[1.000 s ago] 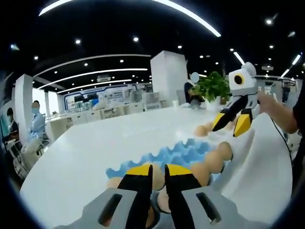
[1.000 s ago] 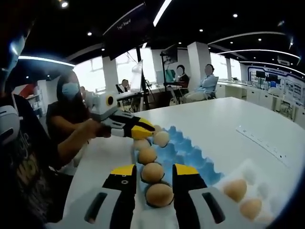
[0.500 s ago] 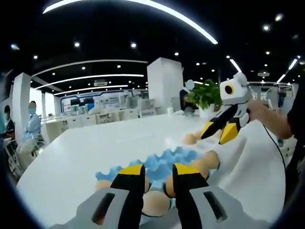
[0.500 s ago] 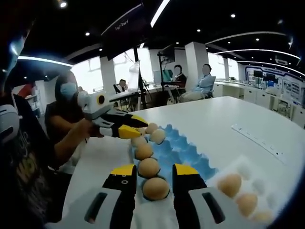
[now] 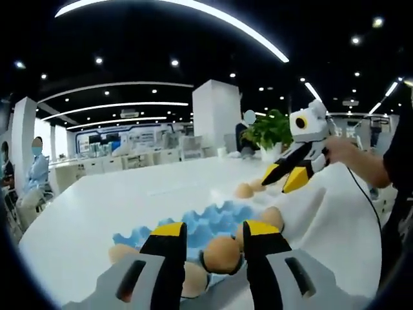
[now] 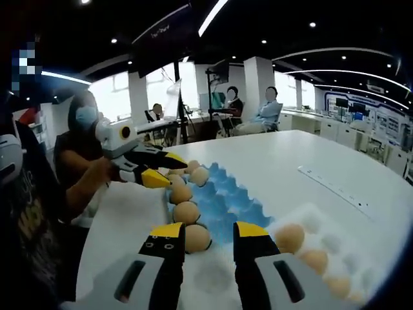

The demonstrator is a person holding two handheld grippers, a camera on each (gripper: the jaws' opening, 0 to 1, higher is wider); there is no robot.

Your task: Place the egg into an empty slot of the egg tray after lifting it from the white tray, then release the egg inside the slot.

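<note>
Eggs, brown and smooth, sit in two places. In the right gripper view four of them (image 6: 185, 212) line the near edge of the blue moulded egg tray (image 6: 227, 200), and three more (image 6: 290, 237) lie in the white moulded tray (image 6: 329, 226) at lower right. The right gripper (image 6: 210, 236) hovers with its yellow-tipped jaws apart and nothing between them, above a bare part of the white tray; one egg lies just beside its left jaw. The left gripper (image 6: 155, 169), held by a person's hand, is over the far end of the egg row, jaws apart. In the left gripper view one egg (image 5: 221, 253) shows between the spread jaws of the left gripper (image 5: 213, 234); I cannot tell whether they touch it. The white table (image 5: 103, 200) carries both trays.
</note>
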